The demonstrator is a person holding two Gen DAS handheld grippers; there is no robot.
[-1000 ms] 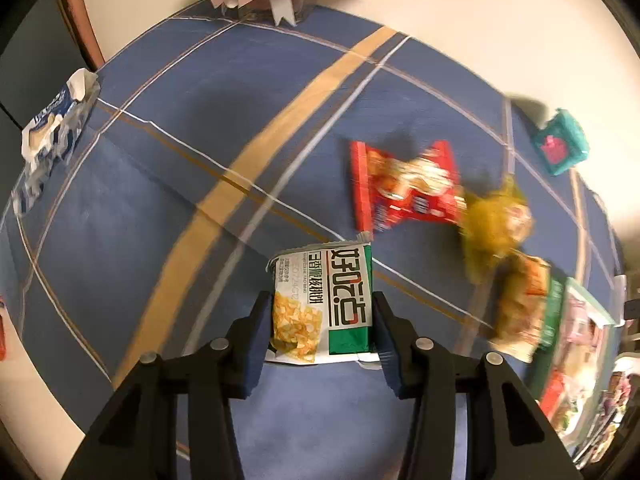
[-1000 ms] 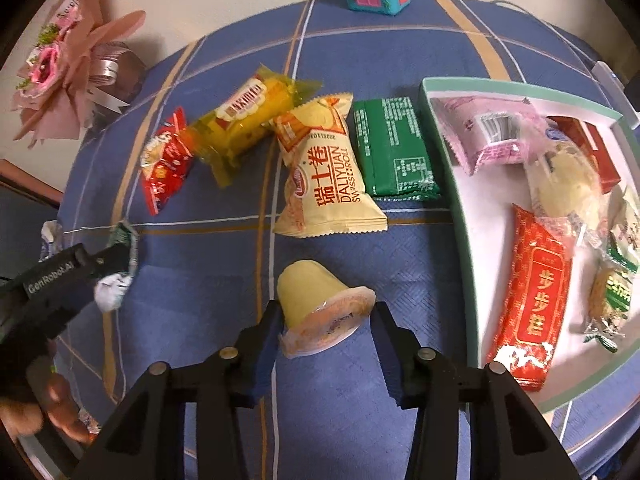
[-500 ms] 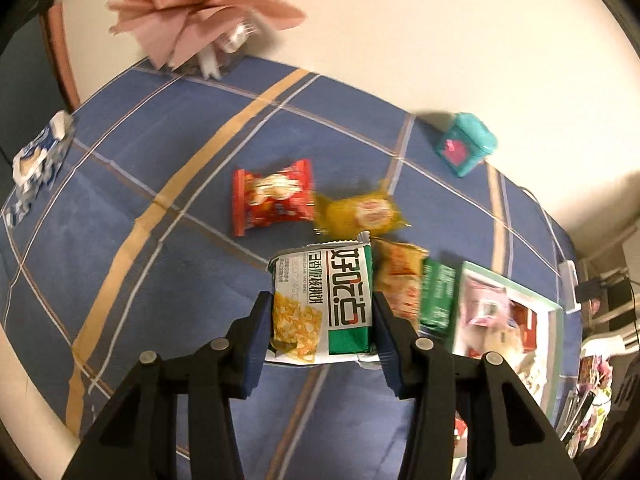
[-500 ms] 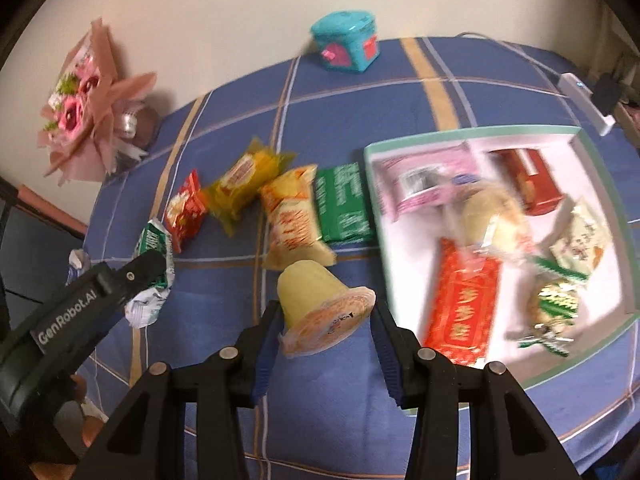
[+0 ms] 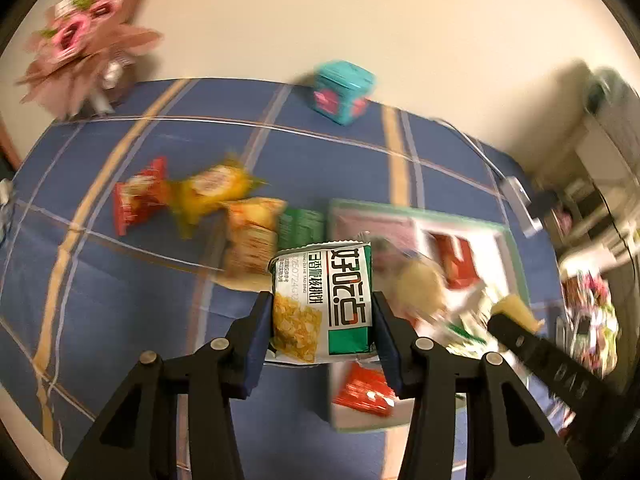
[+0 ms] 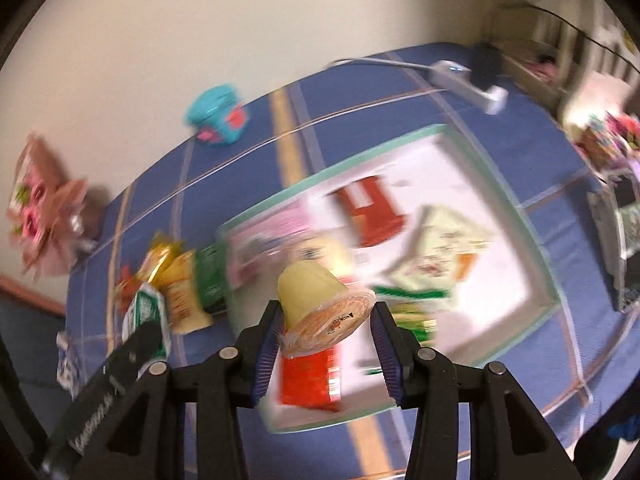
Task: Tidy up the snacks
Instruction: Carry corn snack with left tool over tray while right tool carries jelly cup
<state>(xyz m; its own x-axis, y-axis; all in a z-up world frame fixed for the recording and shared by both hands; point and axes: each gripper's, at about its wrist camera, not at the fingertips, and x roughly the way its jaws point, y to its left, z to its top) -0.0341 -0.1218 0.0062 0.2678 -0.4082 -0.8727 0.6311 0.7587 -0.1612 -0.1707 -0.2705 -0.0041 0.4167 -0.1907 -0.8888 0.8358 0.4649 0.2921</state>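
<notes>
Left gripper (image 5: 322,316): black two-finger frame, blue-padded jaws, pointing steeply down; pads clamped on either side of a green-and-white snack packet (image 5: 322,300), carried clear of the surface. Right gripper (image 6: 325,320): same build, same steep downward pitch; pads pressed against a yellow jelly cup (image 6: 320,304), held tilted, foil lid facing the camera. Each gripper's black body visible at the edge of the other's view.

Motion blur is smearing the loose snack packets (image 5: 224,208) on the blue tablecloth (image 5: 120,300) and everything lying in the green-rimmed tray (image 6: 496,184), so none of their print is reading. The held green-and-white packet (image 5: 324,300) is covering part of the tray's contents in the left wrist view. The yellow jelly cup (image 6: 320,304) is hiding the packets behind it in the right wrist view, and the clutter (image 6: 608,136) at the table's far end is blurring past recognition.
</notes>
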